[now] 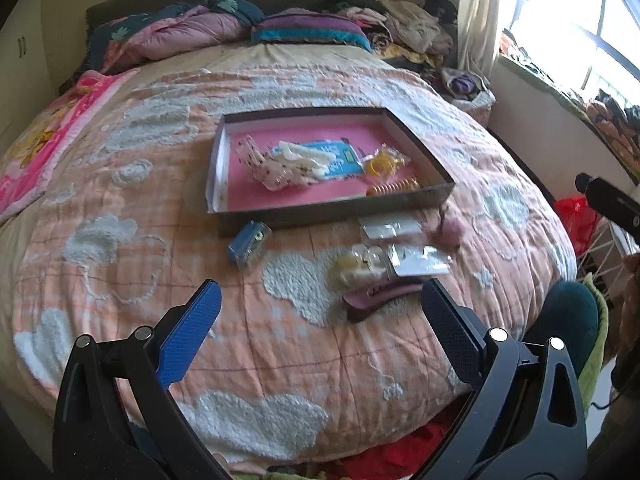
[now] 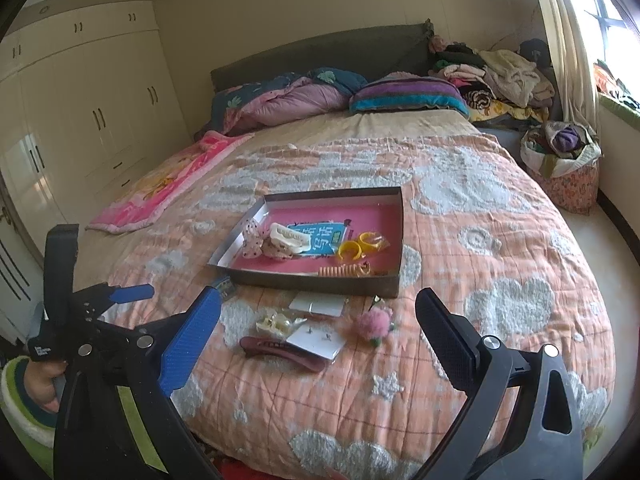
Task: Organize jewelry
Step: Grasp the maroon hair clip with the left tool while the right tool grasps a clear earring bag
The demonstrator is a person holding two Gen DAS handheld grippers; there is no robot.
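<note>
A shallow box with a pink floor (image 1: pixel 412 196) (image 2: pixel 304 278) lies on the bed and holds a dotted hair tie, a white claw clip (image 2: pixel 289 239), yellow bangles (image 2: pixel 358 249) and an orange spiral tie (image 1: pixel 392 189). In front of it lie a dark red hair clip (image 1: pixel 380 298) (image 2: pixel 282 354), an earring card (image 1: pixel 420 262) (image 2: pixel 318 340), a cream claw clip (image 2: pixel 276 323), a pink pom-pom (image 1: pixel 452 228) (image 2: pixel 374 322) and a small blue box (image 1: pixel 248 245). My left gripper (image 1: pixel 320 320) is open and empty, near the dark red clip. My right gripper (image 2: pixel 320 332) is open and empty above these items.
The bed carries an orange quilt with white clouds (image 1: pixel 160 240), a pink blanket (image 2: pixel 168 184), and pillows and a clothes pile by the headboard (image 2: pixel 500 72). A cloth basket (image 2: pixel 560 168) stands on the floor to the right. Wardrobes (image 2: pixel 80 112) line the left wall.
</note>
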